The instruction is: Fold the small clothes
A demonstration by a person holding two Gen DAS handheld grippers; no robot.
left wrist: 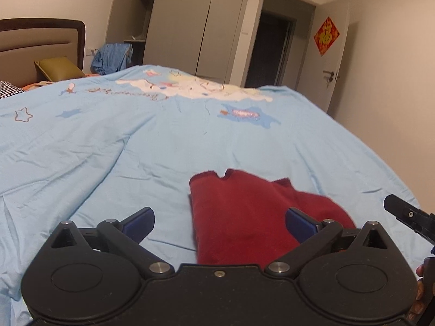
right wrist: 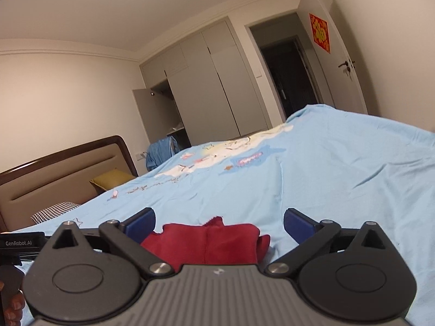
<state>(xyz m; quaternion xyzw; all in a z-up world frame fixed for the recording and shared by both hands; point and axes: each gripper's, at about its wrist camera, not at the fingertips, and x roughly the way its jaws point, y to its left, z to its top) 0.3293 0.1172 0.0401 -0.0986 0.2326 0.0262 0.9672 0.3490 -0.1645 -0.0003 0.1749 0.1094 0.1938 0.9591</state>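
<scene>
A small dark red garment [left wrist: 244,212] lies folded on the light blue bedspread [left wrist: 136,141], close in front of me. My left gripper [left wrist: 220,221] is open above the garment's left edge, its right finger over the cloth, nothing between the blue pads. In the right wrist view the same red garment [right wrist: 206,244] sits just under my right gripper [right wrist: 219,224], which is open and holds nothing. Part of the right gripper's black body [left wrist: 407,216] shows at the left view's right edge. The garment's near part is hidden behind both gripper bodies.
The bedspread has a cartoon print [left wrist: 190,87] further back. A padded headboard [left wrist: 40,43], a green pillow [left wrist: 58,68] and a checked cushion [right wrist: 55,209] are at the left. Blue clothes [left wrist: 111,58] hang by an open wardrobe [left wrist: 190,24]. A doorway [left wrist: 272,49] stands beyond.
</scene>
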